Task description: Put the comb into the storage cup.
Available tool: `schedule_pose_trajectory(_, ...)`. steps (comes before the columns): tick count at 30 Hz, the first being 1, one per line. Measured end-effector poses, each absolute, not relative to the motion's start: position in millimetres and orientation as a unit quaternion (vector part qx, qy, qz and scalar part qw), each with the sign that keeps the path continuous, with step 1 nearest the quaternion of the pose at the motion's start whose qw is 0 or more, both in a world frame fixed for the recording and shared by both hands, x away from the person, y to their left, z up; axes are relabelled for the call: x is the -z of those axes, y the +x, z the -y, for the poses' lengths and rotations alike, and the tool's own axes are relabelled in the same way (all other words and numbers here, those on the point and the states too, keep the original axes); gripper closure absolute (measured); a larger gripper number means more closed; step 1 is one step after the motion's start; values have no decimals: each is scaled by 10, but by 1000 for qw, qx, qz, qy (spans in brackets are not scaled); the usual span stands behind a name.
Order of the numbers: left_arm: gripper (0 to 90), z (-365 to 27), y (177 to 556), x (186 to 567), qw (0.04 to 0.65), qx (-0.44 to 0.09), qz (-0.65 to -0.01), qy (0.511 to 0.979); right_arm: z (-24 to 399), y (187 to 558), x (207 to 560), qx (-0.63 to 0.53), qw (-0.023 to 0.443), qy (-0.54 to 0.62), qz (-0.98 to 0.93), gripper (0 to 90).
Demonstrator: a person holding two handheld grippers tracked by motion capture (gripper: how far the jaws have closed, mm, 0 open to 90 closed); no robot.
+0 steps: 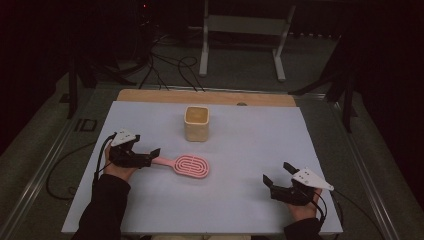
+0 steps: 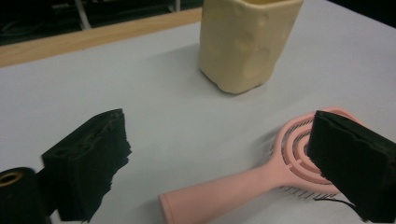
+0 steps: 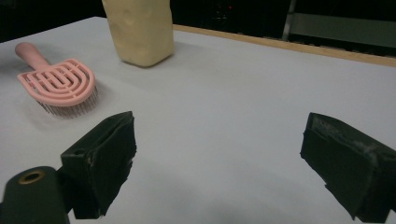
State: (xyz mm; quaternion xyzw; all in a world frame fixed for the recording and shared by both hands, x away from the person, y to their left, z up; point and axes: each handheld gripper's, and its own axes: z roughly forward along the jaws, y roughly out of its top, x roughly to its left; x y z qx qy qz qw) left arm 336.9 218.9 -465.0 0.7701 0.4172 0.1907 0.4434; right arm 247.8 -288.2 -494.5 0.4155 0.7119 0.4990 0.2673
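A pink hairbrush [image 1: 192,166] lies flat on the pale mat, its handle pointing left. My left gripper [image 1: 146,145] sits at the handle's end. In the left gripper view the jaws stand wide apart on either side of the brush handle [image 2: 233,191], and the pads do not touch it. Behind the brush stands a cream, squarish cup [image 1: 196,123], upright and close ahead in the left gripper view [image 2: 245,42]. My right gripper [image 1: 276,171] rests near the front right of the mat, open with nothing between its jaws [image 3: 219,154]. From there the brush [image 3: 58,81] and cup [image 3: 140,30] show far left.
The pale mat [image 1: 250,150] covers a table with a wooden strip [image 1: 205,96] along its far edge. Beyond it are a white metal stand [image 1: 245,25] and dark cables [image 1: 170,65] on the floor. A cable trails from each gripper off the table's sides.
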Motion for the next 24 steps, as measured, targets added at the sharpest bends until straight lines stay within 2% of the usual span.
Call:
schedule_pose_trajectory(2, 105, -2164, 3382, 4655, 438, -195, -418, 771, 2878, 2480, 4947, -499, 268, 415, -712, 101)
schedule_pose_trajectory(5, 207, -2143, 3408, 4661, 431, -195, -419, 775, 2874, 2483, 4950, -498, 268, 414, -713, 101)
schedule_pose_trajectory(9, 446, -2109, 3443, 4693, 408, -190, -418, 789, 2874, 2486, 4953, -496, 268, 416, -714, 101)
schedule_pose_trajectory(15, 638, -2083, 3486, 4751, 394, -177, -419, 799, 2871, 2491, 4957, -493, 266, 415, -717, 104)
schedule_pose_trajectory(20, 857, -2073, 3521, 4803, 373, -167, -426, 807, 2873, 2494, 4960, -491, 268, 415, -718, 116)
schedule_pose_trajectory(21, 857, -2070, 3531, 4820, 358, -167, -429, 812, 2874, 2494, 4961, -490, 268, 415, -718, 117)
schedule_pose_trajectory(22, 899, -2066, 3540, 4844, 344, -161, -432, 818, 2875, 2495, 4960, -490, 268, 416, -718, 117)
schedule_pose_trajectory(24, 900, -2056, 3538, 4867, 332, -157, -435, 822, 2876, 2496, 4960, -490, 269, 416, -717, 116)
